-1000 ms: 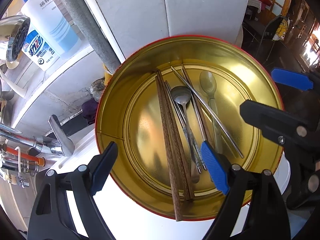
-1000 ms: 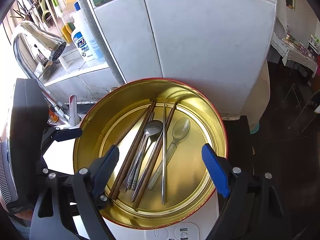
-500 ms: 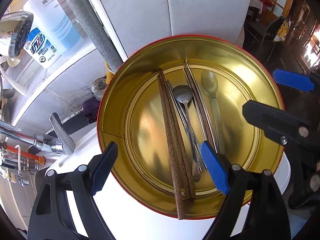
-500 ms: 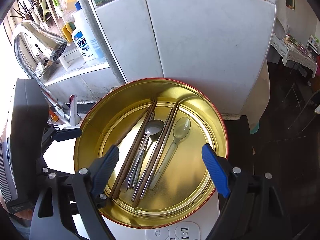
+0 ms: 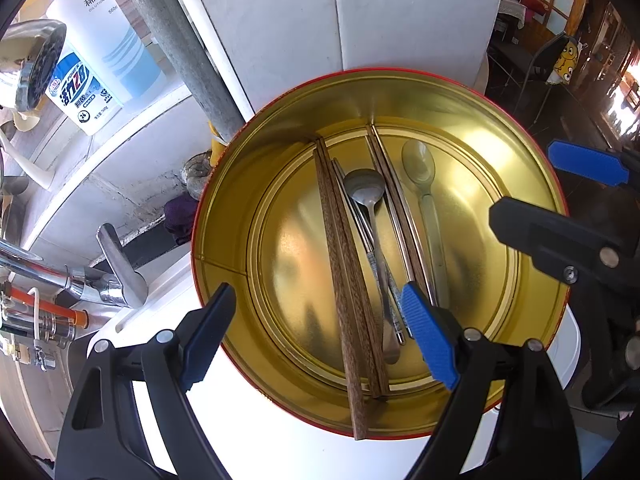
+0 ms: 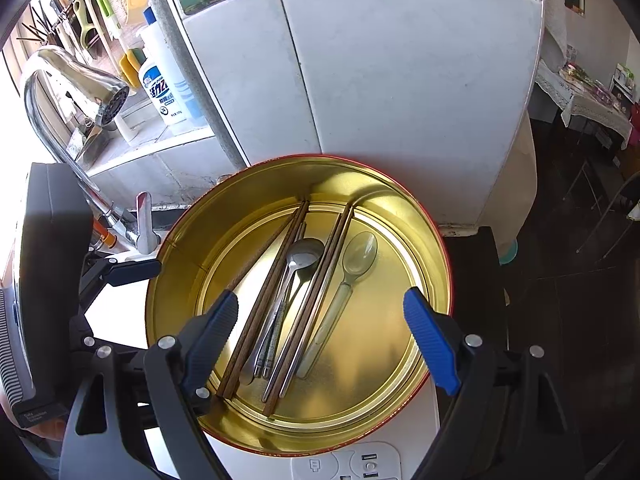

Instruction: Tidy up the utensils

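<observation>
We find left gripper (image 5: 320, 334) and right gripper (image 6: 322, 336) wide open, empty. Beyond fingers, chopsticks (image 6: 264, 300), spoons (image 6: 304, 256) lie aligned in tin (image 6: 436, 256); sorting looks nearly complete.

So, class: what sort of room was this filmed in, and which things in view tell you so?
Most likely a home kitchen, by the sink. A chrome tap arches at the left, detergent bottles stand on the ledge, and kitchen tools hang on a rail above.

Both wrist views close above, angled steeply down, sharing the gold tin (image 5: 224, 216) (image 6: 172, 280), left view nearer
</observation>
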Demonstrator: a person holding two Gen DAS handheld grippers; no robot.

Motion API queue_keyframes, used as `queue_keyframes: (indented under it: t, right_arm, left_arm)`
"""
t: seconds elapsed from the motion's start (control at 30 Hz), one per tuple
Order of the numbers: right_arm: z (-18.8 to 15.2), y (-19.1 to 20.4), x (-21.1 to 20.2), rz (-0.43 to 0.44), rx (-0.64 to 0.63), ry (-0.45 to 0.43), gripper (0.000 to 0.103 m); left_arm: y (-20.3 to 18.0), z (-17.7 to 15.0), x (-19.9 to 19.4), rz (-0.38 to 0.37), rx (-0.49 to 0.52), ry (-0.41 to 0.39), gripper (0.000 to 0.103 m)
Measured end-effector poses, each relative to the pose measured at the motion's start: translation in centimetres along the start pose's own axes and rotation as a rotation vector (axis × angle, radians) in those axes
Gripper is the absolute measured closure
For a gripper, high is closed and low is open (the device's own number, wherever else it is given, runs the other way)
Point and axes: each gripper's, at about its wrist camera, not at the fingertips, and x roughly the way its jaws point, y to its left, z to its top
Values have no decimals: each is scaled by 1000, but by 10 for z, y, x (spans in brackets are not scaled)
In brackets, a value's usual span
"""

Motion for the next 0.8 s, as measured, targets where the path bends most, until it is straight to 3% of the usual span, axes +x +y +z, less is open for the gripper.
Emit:
queue_keyframes:
  t: [0.37, 0.8]
  right_arm:
    - [-5, -3, -9, 26, 11, -32, 11]
    - [-7, 1, -10, 33, 9, -38, 10]
  left_arm:
    - [-2, -3, 0, -55, -34, -33, 20]
    - [0, -5, 1, -40, -30, -52, 20]
